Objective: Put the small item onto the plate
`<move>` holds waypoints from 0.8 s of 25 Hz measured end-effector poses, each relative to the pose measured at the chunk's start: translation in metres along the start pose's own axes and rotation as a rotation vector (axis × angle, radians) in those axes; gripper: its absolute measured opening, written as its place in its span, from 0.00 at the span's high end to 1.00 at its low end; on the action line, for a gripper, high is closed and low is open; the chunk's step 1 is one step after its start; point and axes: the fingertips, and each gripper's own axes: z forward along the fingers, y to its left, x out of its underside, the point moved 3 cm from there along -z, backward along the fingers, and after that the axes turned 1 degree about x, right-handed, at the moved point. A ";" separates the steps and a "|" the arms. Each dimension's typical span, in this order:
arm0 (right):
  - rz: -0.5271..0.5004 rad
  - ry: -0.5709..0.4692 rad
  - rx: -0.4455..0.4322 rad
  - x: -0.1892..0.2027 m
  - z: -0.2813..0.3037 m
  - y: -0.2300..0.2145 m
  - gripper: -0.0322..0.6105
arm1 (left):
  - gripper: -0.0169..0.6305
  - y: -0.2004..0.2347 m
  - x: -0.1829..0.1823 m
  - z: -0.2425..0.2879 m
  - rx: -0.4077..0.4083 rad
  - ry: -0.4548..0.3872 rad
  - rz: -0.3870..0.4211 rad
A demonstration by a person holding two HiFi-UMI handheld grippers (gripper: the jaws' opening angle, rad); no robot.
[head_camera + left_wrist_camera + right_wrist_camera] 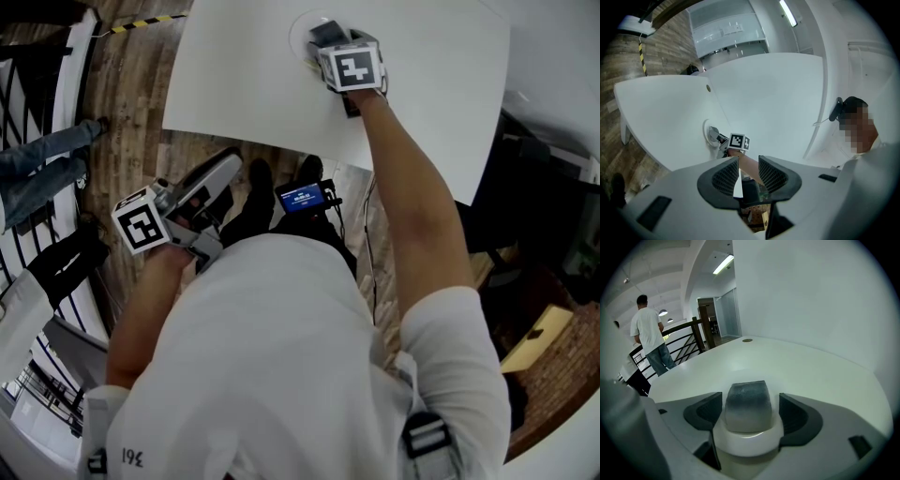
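Observation:
The small item [746, 404], a grey block, rests on the little white plate [747, 441] on the white table [244, 84]. My right gripper [751, 413] straddles it with its jaws open; a gap shows between the block and each pad. In the head view the same gripper [328, 42] hangs over the plate [302, 28] at the table's far side. My left gripper [220, 178] is held off the table near my body, above the wooden floor. Its jaws stand slightly apart with nothing between them. From the left gripper view the plate [708, 133] and the right gripper [719, 139] show far off.
The table's near edge [272, 145] runs in front of my body. A device with a blue screen [302, 197] hangs at my chest. A person [649, 333] stands by a dark railing [684, 336] beyond the table. Wooden floor [122, 103] lies to the left.

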 end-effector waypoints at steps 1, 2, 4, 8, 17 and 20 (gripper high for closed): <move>0.005 -0.001 0.005 -0.001 -0.002 -0.001 0.39 | 0.78 -0.001 0.000 0.000 0.004 -0.003 -0.003; 0.010 -0.003 0.012 -0.002 -0.006 -0.002 0.39 | 0.78 -0.002 0.000 0.001 0.008 -0.006 -0.007; 0.018 -0.018 0.025 -0.006 -0.016 -0.005 0.39 | 0.78 -0.003 -0.001 0.002 0.016 -0.009 -0.006; 0.021 -0.075 0.044 -0.012 -0.042 -0.009 0.39 | 0.78 -0.005 -0.003 0.002 0.042 -0.014 0.001; 0.077 -0.134 0.067 -0.008 -0.092 -0.011 0.39 | 0.78 -0.021 -0.005 0.008 0.108 0.006 0.015; 0.113 -0.182 0.074 -0.011 -0.118 -0.007 0.48 | 0.78 -0.027 -0.005 0.010 0.137 0.014 0.029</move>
